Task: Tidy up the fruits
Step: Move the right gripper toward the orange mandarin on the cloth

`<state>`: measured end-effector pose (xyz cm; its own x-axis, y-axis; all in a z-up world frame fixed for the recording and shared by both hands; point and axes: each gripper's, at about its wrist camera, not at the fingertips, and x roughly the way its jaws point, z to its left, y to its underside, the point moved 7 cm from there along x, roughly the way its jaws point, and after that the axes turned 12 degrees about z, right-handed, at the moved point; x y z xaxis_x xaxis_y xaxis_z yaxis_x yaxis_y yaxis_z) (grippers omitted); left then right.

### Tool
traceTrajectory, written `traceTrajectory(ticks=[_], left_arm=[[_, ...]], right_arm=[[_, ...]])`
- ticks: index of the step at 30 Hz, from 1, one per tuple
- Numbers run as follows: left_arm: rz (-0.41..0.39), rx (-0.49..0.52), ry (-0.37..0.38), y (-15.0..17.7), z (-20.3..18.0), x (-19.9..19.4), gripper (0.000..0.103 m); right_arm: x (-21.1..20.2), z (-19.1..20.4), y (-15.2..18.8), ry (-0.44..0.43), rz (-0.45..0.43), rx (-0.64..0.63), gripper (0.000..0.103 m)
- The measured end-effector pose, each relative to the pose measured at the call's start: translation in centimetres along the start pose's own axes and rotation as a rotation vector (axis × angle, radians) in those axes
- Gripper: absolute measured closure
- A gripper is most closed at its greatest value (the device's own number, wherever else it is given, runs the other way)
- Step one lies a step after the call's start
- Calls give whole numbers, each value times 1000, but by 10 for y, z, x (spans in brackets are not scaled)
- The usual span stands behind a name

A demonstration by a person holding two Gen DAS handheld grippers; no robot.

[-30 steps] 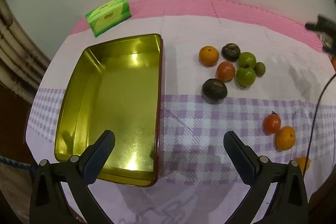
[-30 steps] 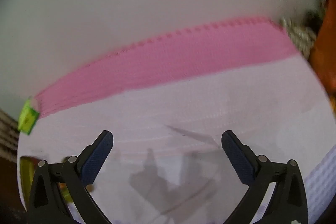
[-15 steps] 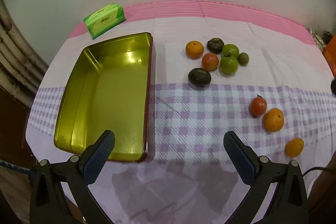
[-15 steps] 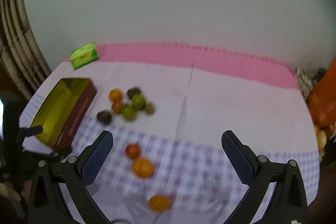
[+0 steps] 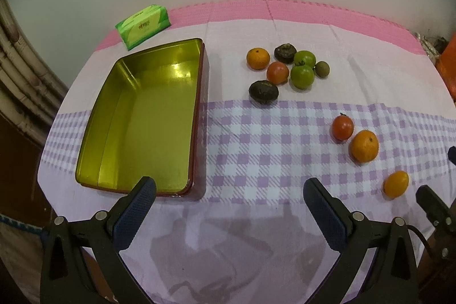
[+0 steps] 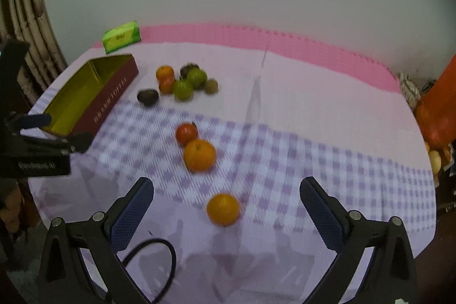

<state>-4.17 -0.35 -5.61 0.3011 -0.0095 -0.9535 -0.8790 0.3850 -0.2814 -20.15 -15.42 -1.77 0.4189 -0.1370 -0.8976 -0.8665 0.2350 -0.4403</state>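
With both claws, left (image 5: 229, 207) and right (image 6: 226, 208), spread apart and empty, we risk nudging the small orange (image 6: 223, 208), well right of the empty gold tin (image 5: 142, 116), rolling it off the counter (image 5: 256, 232).

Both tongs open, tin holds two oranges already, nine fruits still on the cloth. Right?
Wrong on the tin: the left wrist view shows it with no fruit inside. All nine fruits lie on the cloth, and the left tongs and right tongs are both open.
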Motion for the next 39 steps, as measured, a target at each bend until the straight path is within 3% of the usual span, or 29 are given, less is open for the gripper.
traceTrajectory(ticks=[9, 39], left_arm=[[23, 10, -19, 3, -1, 6, 0], [49, 19, -24, 10, -1, 15, 0]], right_arm=[[21, -2, 8, -18, 47, 13, 6], [28, -5, 9, -36, 52, 25, 10]])
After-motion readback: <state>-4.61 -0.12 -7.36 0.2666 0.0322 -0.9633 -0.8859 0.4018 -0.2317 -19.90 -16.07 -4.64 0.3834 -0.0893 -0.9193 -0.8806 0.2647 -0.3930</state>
